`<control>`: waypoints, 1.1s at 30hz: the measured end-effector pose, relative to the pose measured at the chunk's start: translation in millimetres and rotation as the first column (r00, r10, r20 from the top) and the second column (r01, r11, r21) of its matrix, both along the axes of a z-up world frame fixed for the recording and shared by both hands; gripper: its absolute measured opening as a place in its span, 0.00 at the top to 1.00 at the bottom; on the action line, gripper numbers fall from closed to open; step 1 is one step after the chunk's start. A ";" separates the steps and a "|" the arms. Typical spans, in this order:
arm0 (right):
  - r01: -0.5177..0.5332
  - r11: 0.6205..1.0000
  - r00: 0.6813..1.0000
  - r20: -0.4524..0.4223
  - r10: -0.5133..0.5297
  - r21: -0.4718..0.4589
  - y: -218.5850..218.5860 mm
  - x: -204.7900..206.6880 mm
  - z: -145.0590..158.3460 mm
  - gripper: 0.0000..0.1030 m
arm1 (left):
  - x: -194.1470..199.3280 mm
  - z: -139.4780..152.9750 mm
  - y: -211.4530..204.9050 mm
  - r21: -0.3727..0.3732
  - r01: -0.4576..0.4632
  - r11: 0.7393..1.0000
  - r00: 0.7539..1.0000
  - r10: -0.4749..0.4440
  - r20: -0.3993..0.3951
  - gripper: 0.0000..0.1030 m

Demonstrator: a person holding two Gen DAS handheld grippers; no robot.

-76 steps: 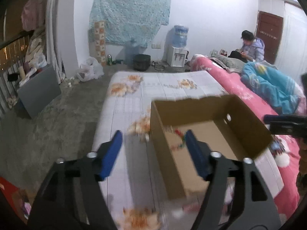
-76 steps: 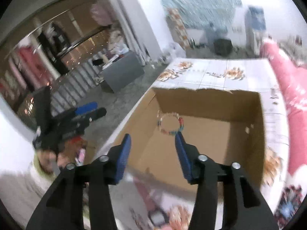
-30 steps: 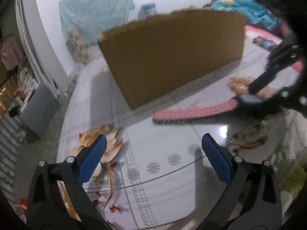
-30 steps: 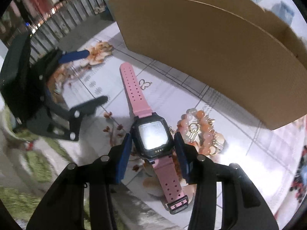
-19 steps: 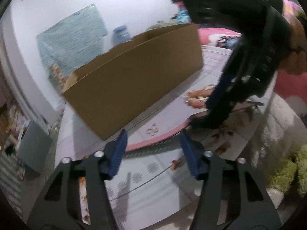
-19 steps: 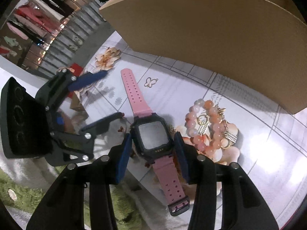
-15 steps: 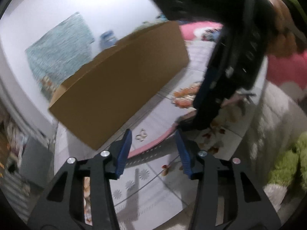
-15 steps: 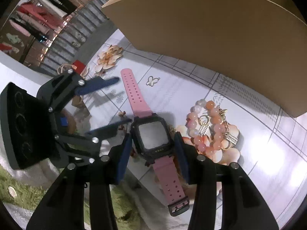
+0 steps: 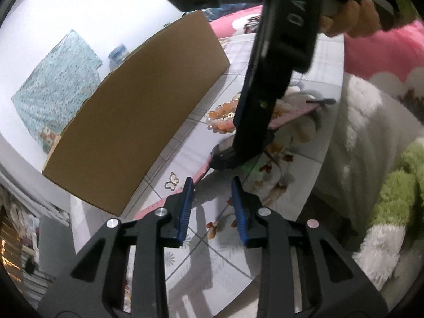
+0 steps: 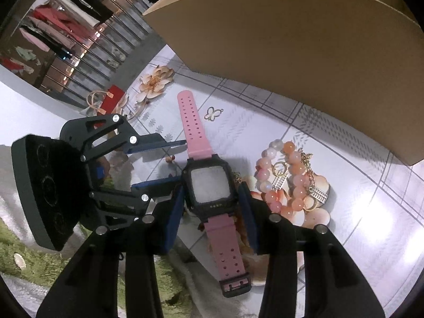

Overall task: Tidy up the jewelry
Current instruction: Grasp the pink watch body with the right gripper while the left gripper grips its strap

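Observation:
A pink watch (image 10: pixel 209 185) with a black case lies flat on the flower-print table (image 10: pixel 371 225). My right gripper (image 10: pixel 212 204) points down over it, jaws closing, with both pads against the sides of the case. In the left wrist view the right gripper (image 9: pixel 246 148) hides most of the watch (image 9: pixel 225 156). My left gripper (image 9: pixel 212 185) comes in from the side, jaws closing, with only tabletop between the pads. The left gripper's (image 10: pixel 182 160) upper tip reaches the edge of the watch's long strap. A pink and orange bead bracelet (image 10: pixel 288 182) lies right of the watch.
A brown cardboard box (image 10: pixel 304 53) stands just behind the jewelry. A small gold butterfly charm (image 10: pixel 213 113) lies between box and strap. Green and white fuzzy fabric (image 9: pixel 397 198) borders the table's near edge. A hand (image 9: pixel 344 18) holds the right gripper.
The left gripper's jaws have narrowed from wide apart. It has rolled and moved in close to the watch strap. The right gripper stays over the watch case, its jaws slightly tighter.

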State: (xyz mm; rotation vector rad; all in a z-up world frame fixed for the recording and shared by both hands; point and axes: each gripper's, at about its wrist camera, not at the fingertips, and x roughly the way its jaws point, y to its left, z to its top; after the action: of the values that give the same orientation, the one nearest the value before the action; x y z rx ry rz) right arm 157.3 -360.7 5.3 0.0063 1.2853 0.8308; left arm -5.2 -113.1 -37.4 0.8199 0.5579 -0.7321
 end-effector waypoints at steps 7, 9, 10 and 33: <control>0.012 0.995 0.997 -0.080 -0.004 0.096 -15.8 11.3 -6.4 0.60 | 7.5 -3.7 -5.5 0.023 -0.004 1.000 1.000 0.004 0.011 0.73; 0.015 0.992 0.994 -0.107 -0.002 0.127 -20.0 14.9 -9.1 0.60 | 7.3 -4.5 -8.9 0.039 0.002 0.999 1.000 -0.003 0.018 0.73; 0.013 0.990 0.993 -0.115 0.003 0.137 -21.2 16.2 -10.0 0.61 | 6.3 -3.4 -9.0 0.048 0.007 0.999 1.000 -0.008 0.021 0.72; -0.112 0.992 0.991 0.078 0.107 0.061 -8.1 -16.2 2.2 0.60 | -1.9 -6.1 -14.8 0.202 0.134 0.970 0.991 -0.134 -0.013 0.95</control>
State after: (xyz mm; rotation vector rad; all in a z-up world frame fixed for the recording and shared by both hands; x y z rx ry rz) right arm 141.1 -368.8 7.5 -0.0434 1.1965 0.9581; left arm -7.1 -127.9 -43.5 1.0550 0.5874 -0.8074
